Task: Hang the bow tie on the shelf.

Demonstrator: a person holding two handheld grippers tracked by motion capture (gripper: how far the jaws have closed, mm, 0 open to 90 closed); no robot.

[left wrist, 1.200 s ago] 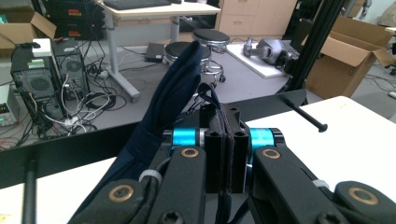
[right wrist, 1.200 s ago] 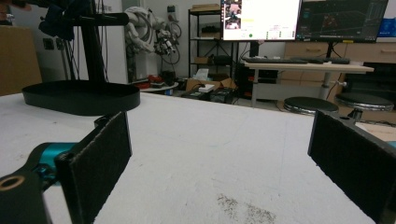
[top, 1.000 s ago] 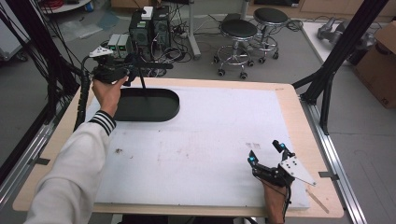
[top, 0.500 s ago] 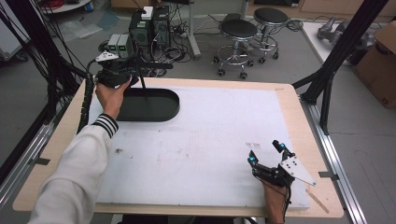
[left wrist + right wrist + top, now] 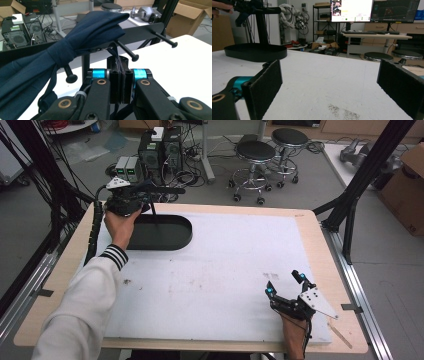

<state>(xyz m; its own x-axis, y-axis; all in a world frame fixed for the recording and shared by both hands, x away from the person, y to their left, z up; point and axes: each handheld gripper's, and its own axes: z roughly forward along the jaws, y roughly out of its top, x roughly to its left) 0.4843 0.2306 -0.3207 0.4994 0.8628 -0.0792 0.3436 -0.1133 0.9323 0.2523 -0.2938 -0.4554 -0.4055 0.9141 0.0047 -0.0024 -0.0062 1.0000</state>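
A navy blue cloth [image 5: 82, 32], bunched and tied, is draped over the black cross bar [image 5: 140, 32] of a peg rack. My left gripper [image 5: 121, 75] is shut on thin dark cords [image 5: 113, 51] that run up to the cloth. In the high view the left gripper [image 5: 131, 200] is up at the rack's top, above its black oval base [image 5: 165, 244] at the table's far left. My right gripper [image 5: 284, 284] rests near the front right of the white mat, jaws open and nothing between them [image 5: 329, 82].
The rack's post [image 5: 262, 25] and oval base [image 5: 255, 53] stand far off in the right gripper view. Several pegs [image 5: 127, 51] stick out of the bar. The white mat [image 5: 225, 270] covers the wooden table [image 5: 330, 255]. Stools [image 5: 255, 152] and computer cases [image 5: 160, 145] stand beyond.
My left hand has shifted slightly at the rack's top, still gripping the cords. The right gripper has stayed put.
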